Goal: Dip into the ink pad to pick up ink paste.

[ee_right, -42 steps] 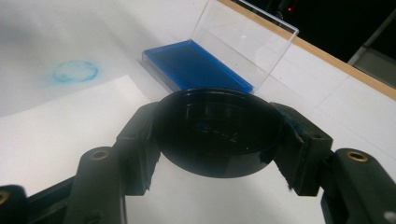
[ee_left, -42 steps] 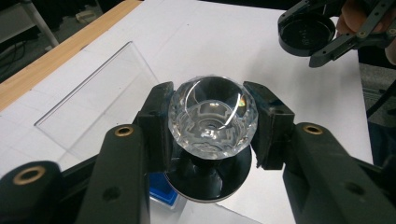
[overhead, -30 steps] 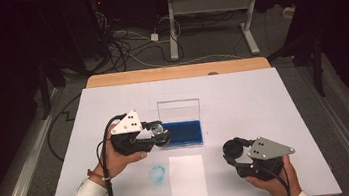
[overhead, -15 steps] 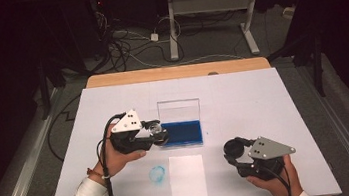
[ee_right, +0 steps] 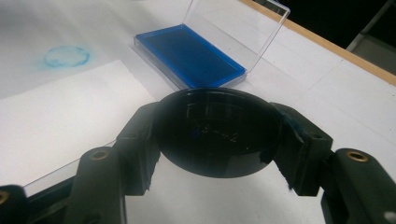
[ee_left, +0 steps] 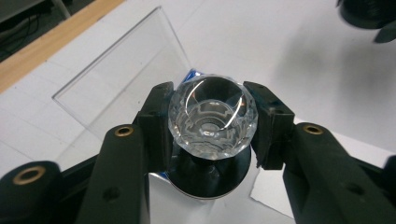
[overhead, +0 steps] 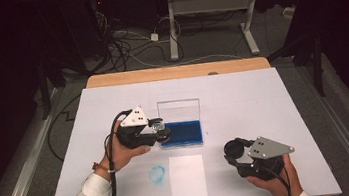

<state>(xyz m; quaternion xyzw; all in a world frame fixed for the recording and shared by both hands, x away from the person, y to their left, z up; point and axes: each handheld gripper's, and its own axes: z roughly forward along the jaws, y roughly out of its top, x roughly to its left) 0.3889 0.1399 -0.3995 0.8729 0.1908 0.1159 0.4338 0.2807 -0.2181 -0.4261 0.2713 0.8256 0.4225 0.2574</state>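
In the left gripper view, the faceted clear knob (ee_left: 212, 119) hides most of the blue ink pad (ee_left: 192, 74) behind it.

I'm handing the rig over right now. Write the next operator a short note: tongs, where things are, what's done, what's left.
Left tongs: shut on the clear faceted stamp, held over the left end of the blue ink pad, whose clear lid stands open.
Right tongs: shut on the black round cap, low over the table at right.
White paper sheet lies in front of the pad.
Done: one blue ring print on the table left of the sheet.
Left, probably: ink the stamp, press it on the sheet, recap.
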